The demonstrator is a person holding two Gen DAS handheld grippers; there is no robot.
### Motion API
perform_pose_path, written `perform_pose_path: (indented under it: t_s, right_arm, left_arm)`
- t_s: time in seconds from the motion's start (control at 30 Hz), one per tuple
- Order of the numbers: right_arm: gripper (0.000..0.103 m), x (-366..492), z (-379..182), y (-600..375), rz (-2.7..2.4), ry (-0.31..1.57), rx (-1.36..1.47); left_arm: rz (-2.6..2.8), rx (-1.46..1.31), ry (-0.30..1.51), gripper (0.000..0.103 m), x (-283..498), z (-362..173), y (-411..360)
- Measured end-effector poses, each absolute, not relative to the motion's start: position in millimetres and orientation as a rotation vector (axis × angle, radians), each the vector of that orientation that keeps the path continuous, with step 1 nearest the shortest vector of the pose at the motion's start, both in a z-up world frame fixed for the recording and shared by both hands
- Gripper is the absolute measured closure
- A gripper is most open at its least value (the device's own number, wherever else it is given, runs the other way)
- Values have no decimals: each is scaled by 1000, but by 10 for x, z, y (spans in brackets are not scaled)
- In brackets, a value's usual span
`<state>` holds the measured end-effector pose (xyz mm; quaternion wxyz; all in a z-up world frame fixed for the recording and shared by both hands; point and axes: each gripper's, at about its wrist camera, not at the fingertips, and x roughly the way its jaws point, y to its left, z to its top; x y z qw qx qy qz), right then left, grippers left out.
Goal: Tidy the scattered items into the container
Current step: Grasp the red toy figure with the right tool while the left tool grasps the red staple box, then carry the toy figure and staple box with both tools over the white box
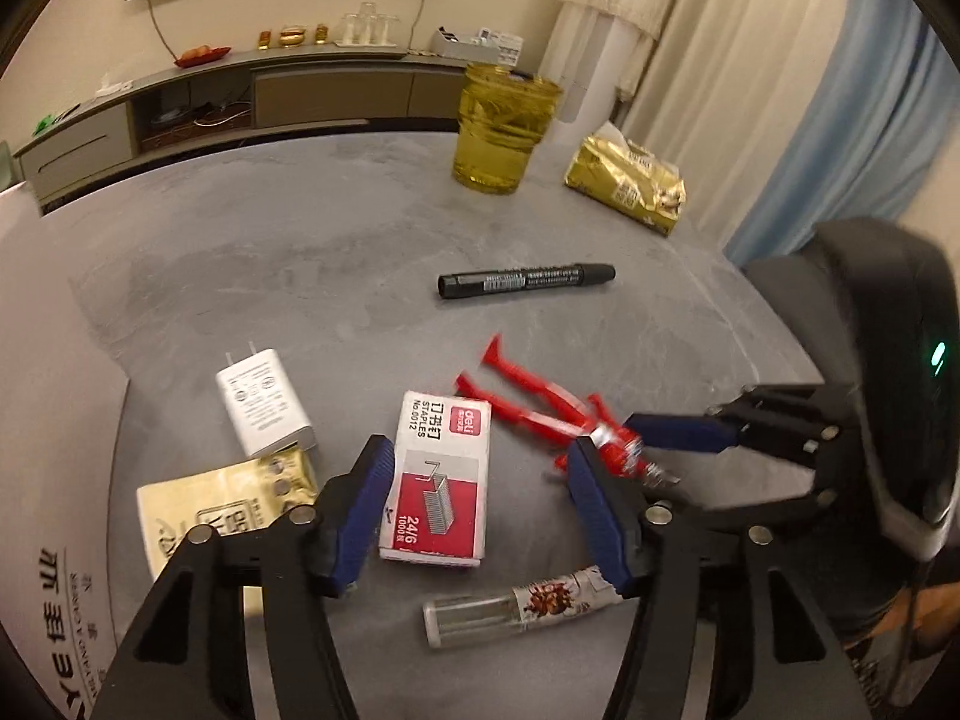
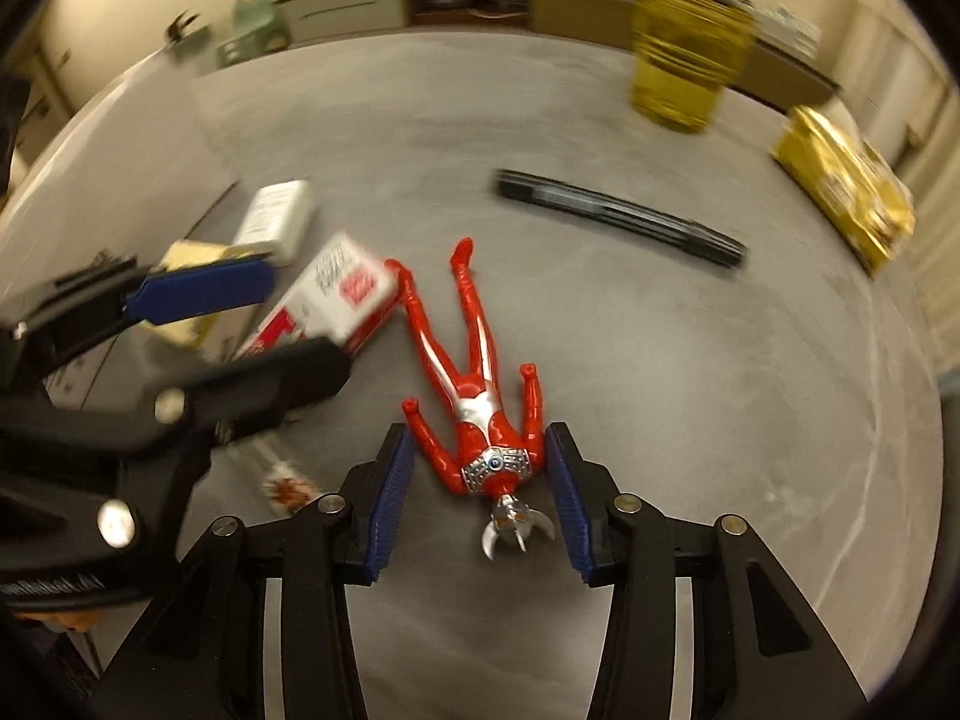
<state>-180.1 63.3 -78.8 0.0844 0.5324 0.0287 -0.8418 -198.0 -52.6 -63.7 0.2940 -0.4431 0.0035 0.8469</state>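
Straddling the red toy figure (image 2: 480, 420) with released right gripper (image 2: 480, 504) fingers, you ready a torso pinch; left gripper (image 1: 480, 510) gapes over the staple box (image 1: 438, 480).

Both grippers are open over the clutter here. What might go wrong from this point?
The right gripper straddles the red figure at its chest, arms splayed beside the pads; closing may pinch an arm and twist it. The left gripper over the staples box works very close by, so the two could collide.

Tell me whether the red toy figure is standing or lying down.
Lying down. The red toy figure lies flat on the grey table, legs pointing away, its torso between the open fingers of the right gripper.
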Motion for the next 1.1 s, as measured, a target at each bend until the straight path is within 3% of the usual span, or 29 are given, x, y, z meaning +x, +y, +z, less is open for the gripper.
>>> perform_pose_path:
  t_s: [0.13, 0.33, 0.37, 0.4, 0.43, 0.8, 1.1]
  right_arm:
    - [55, -1799, -776, 753, -2527, 38, 1587]
    - [55, -1785, -792, 679, -2582, 127, 1514]
    - [58, -1787, -785, 687, -2582, 117, 1519]
    - [59, -1794, -780, 702, -2583, 106, 1528]
    - [62, -1796, -768, 726, -2578, 78, 1535]
    - [62, -1754, -583, 971, -2538, -230, 1497]
    - [62, -1689, -449, 866, -2528, -263, 1446]
  left_arm:
    - [2258, -1237, 10, 41, -2084, -789, -533]
    - [2272, -1201, 85, 41, -2043, -814, -507]
    - [2274, -1199, 101, 44, -2029, -813, -501]
    - [2284, -1199, 130, 58, -2014, -813, -488]
    - [2288, -1200, 157, 64, -2003, -814, -472]
    - [2299, -1171, 46, 64, -1853, -571, -590]
    - [2292, -1138, -15, 64, -1713, -366, -667]
